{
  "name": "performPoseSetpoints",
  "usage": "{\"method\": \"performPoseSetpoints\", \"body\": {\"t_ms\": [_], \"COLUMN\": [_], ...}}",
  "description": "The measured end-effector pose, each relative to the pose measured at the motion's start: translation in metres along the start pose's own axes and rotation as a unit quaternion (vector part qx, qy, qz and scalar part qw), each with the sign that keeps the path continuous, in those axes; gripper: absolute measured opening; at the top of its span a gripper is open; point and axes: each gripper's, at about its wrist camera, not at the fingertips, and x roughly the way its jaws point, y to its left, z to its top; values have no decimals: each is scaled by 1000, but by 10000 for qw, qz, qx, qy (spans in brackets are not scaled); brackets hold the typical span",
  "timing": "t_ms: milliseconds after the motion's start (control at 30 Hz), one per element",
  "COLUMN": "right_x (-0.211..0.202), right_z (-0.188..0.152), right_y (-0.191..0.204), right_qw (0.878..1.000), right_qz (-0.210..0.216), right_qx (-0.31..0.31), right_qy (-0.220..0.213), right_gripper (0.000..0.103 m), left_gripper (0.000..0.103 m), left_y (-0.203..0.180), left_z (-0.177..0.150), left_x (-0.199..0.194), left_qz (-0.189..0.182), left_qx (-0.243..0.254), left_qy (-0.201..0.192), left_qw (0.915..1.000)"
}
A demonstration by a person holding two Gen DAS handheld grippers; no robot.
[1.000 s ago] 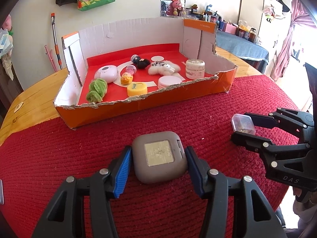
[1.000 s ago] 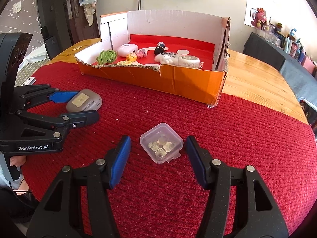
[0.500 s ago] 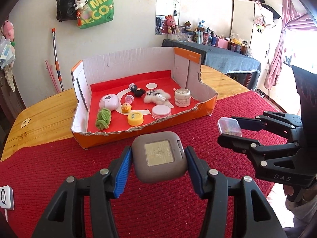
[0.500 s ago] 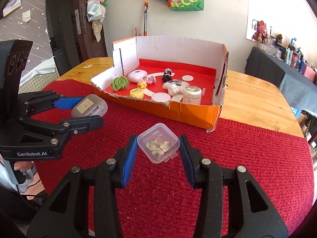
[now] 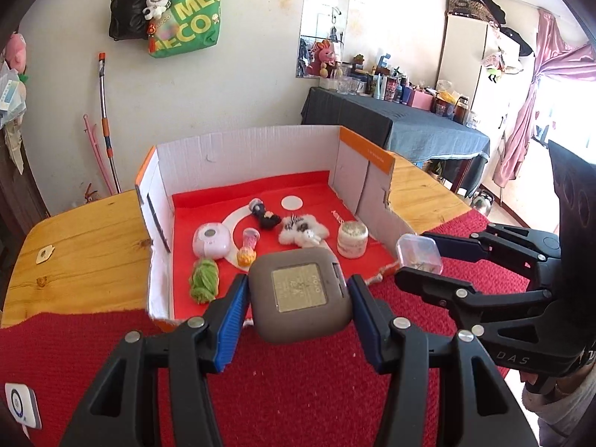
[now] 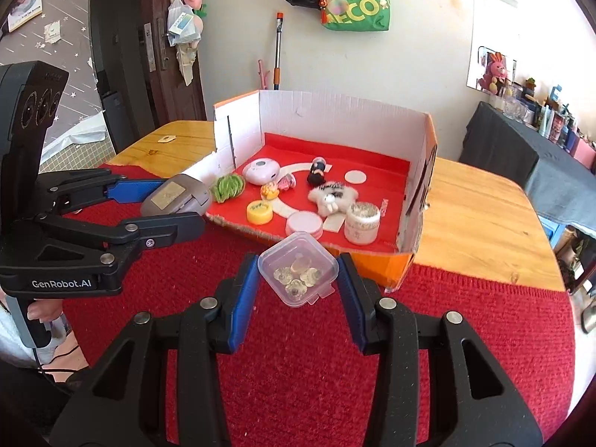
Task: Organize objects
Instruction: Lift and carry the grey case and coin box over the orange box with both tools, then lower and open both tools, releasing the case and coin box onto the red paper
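Observation:
My left gripper [image 5: 298, 298] is shut on a grey rounded square case [image 5: 300, 294] and holds it in the air above the red mat, just in front of the box's torn front wall. My right gripper [image 6: 298, 279] is shut on a small clear plastic box [image 6: 298, 273] with pale round pieces inside, also lifted off the mat. Each gripper shows in the other's view: the right gripper [image 5: 417, 257] with the clear box [image 5: 419, 253], the left gripper [image 6: 175, 205] with the grey case [image 6: 175, 199]. Ahead lies the open orange cardboard box [image 5: 372, 156] with a red floor.
In the box lie a green knitted piece [image 5: 204, 279], a pink-white round device [image 5: 211, 240], a white plush [image 5: 303, 229], a white jar [image 5: 352, 239], a yellow lid [image 6: 259, 211] and a pink disc [image 6: 304, 223]. A white device [image 5: 20, 404] lies on the red mat [image 5: 316, 391]. Wooden tabletop [image 5: 85, 238] surrounds the mat.
Both grippers have risen off the red mat with their objects and moved toward the box, which now shows from higher up. The right gripper closed onto the clear box.

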Motion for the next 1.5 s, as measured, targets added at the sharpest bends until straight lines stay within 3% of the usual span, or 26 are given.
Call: {"method": "performPoseSetpoints", "body": {"t_ms": [233,533,667,1033,1500], "right_x": [50,120,138,183,228], "right_z": [66,110,117,119,121], "right_y": [-19,-41,-46,-61,-77], "right_qw": [9985,9903,9862,9745,9643], "right_qz": [-320,-777,-917,-1077,-1012], "right_qx": [-18,-14,-84,-174,-99], "right_qy": [437,1148,1377,1963,2445], "right_gripper": [41,41,41,41,41], "left_gripper": [56,56,56,56,56], "left_y": [40,64,74,90,100], "left_z": [61,89,93,102,97], "left_x": [57,125,143,176,204], "left_qz": [44,309,266,589,713], "left_qx": [-289,-335,-481,-645,-849], "left_qy": [544,1198,1420,1725,2157], "left_qw": [9981,9918,9883,9811,9702]}}
